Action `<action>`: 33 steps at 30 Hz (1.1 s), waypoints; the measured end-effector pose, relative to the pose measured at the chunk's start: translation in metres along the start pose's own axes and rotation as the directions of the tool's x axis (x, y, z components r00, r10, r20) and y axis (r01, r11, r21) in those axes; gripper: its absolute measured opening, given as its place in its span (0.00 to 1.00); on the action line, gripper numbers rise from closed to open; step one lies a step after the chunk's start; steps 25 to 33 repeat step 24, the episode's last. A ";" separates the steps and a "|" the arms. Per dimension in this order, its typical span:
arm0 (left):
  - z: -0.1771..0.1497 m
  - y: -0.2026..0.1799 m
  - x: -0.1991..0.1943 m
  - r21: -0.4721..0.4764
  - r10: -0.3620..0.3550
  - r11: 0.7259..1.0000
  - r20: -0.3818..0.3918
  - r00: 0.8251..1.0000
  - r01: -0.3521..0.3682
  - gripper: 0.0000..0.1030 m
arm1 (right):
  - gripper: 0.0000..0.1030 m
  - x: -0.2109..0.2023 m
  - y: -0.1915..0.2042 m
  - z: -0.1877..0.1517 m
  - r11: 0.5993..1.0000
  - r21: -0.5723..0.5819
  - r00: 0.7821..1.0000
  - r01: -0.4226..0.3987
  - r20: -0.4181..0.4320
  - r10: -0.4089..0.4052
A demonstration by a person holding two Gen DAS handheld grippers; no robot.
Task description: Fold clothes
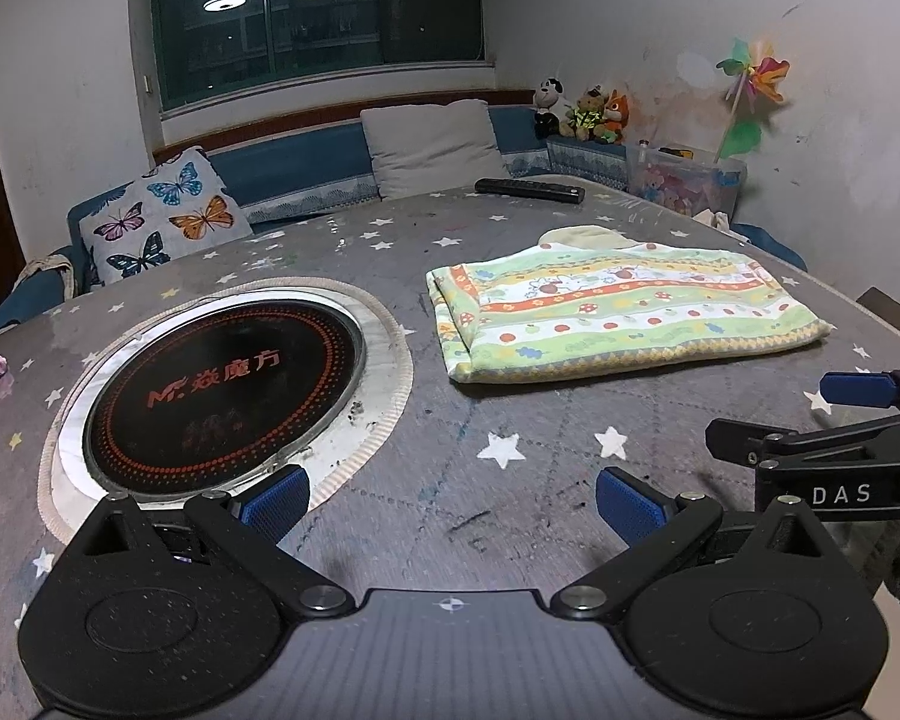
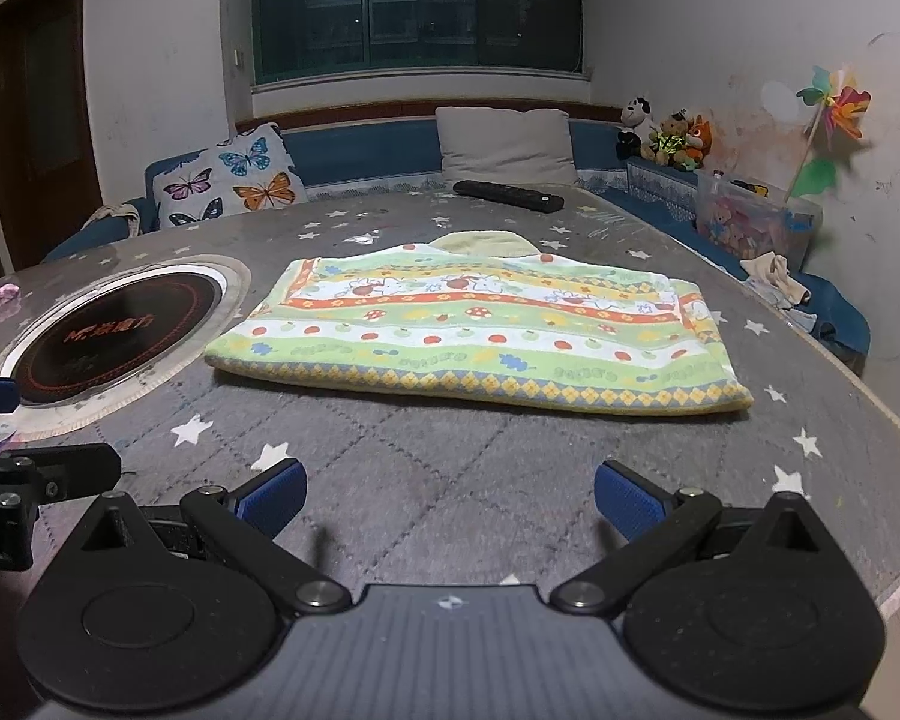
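A folded child's garment (image 1: 618,312) with green, white and orange printed stripes lies flat on the grey star-patterned table (image 1: 450,456); it also shows in the right wrist view (image 2: 474,330), straight ahead. My left gripper (image 1: 450,498) is open and empty, low over the table, with the garment ahead to its right. My right gripper (image 2: 450,498) is open and empty, just short of the garment's near edge. The right gripper's side shows in the left wrist view (image 1: 834,420) at the right edge.
A round black induction hob (image 1: 222,396) is set into the table to the left of the garment. A black remote (image 2: 508,195) lies at the far edge. A blue bench with cushions (image 2: 234,177), plush toys (image 2: 666,135) and a toy box (image 2: 756,222) surround the table.
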State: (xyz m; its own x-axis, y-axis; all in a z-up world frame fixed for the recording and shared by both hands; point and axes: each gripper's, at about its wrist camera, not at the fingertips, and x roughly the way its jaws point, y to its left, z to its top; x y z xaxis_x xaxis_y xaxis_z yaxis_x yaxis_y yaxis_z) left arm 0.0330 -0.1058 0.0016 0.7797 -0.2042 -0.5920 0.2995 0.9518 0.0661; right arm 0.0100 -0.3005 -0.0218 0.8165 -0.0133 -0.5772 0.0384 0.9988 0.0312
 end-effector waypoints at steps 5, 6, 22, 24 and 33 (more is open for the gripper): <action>-0.003 -0.001 -0.003 -0.002 0.001 1.000 0.005 1.000 -0.001 1.00 | 1.00 -0.004 0.001 -0.002 1.000 0.003 1.000 -0.002 0.004 0.002; -0.003 -0.001 -0.004 -0.002 0.001 1.000 0.007 1.000 -0.001 1.00 | 1.00 -0.004 0.001 -0.002 1.000 0.004 1.000 -0.002 0.005 0.002; -0.002 -0.006 -0.011 0.005 -0.003 1.000 0.033 0.999 0.002 1.00 | 1.00 -0.008 0.005 -0.004 1.000 0.010 1.000 -0.016 0.013 0.016; -0.002 -0.006 -0.010 0.009 -0.002 1.000 0.028 1.000 0.002 1.00 | 1.00 -0.008 0.005 -0.003 1.000 0.010 1.000 -0.015 0.013 0.014; -0.002 -0.006 -0.010 0.009 -0.002 1.000 0.028 1.000 0.002 1.00 | 1.00 -0.008 0.005 -0.003 1.000 0.010 1.000 -0.015 0.013 0.014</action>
